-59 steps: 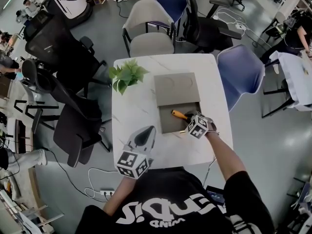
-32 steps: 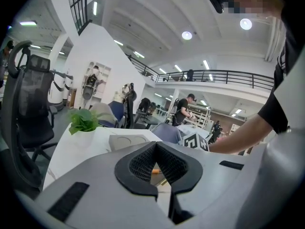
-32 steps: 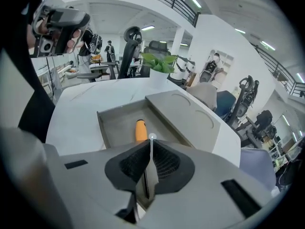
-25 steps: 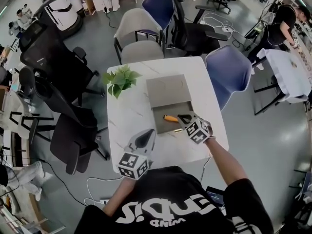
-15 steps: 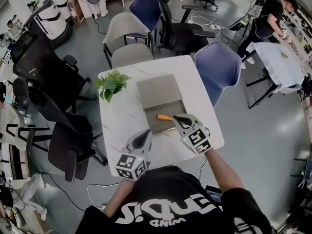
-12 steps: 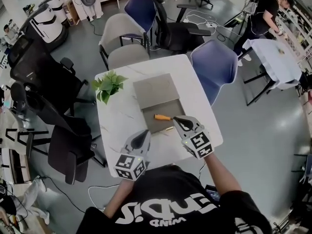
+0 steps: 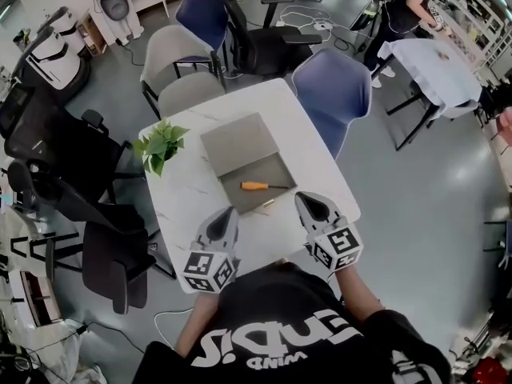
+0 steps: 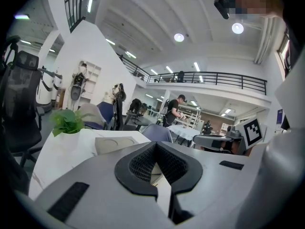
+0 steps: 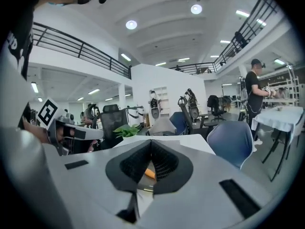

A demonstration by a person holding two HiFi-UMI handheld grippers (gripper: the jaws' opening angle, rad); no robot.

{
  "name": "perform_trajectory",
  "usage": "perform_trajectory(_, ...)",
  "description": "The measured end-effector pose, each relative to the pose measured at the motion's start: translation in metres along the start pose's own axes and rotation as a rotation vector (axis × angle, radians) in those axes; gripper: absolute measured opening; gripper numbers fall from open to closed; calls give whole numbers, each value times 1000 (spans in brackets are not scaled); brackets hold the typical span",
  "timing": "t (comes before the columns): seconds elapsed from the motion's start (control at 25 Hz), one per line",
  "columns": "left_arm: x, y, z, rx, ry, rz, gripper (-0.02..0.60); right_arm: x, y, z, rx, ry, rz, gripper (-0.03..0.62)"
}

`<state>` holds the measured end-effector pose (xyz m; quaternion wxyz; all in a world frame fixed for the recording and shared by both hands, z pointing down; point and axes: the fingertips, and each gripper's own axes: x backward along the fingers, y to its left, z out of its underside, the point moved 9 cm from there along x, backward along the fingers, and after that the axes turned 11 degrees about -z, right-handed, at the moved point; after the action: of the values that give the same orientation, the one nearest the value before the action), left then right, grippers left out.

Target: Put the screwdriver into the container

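The screwdriver [image 7: 254, 186], orange-handled, lies loose inside the open grey container [image 7: 266, 170] on the white marble table [image 7: 190, 198]. My right gripper [image 7: 307, 201] hangs shut and empty over the table's near edge, a short way to the right of the container and apart from the tool. My left gripper [image 7: 229, 213] is shut too, near the front edge just before the container. In the right gripper view the orange handle [image 9: 149, 173] shows through the gap behind the closed right gripper [image 9: 150, 142]. The left gripper [image 8: 156, 144] holds nothing in its own view.
The container's grey lid [image 7: 231, 140] lies flat behind it. A small potted plant [image 7: 159, 145] stands at the table's left edge. A blue chair [image 7: 330, 94] and a grey chair [image 7: 183, 93] stand at the far side, black office chairs [image 7: 96, 206] to the left.
My right gripper has let go of the screwdriver and drawn back toward me; the tool now rests in the container. The left gripper has stayed near the front edge.
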<state>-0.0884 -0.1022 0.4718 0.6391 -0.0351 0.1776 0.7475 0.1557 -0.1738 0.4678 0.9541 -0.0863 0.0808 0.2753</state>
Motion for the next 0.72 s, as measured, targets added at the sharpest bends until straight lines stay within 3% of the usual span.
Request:
perform_trajectory(0.4, -3, 0, -3, -32, -3, -12, 14, 20, -15, 28, -122, 1, 94, 12)
perform_trajectory(0.72, -3, 0, -3, -40, -7, -13, 14, 16, -6, 31, -105, 28, 84, 12)
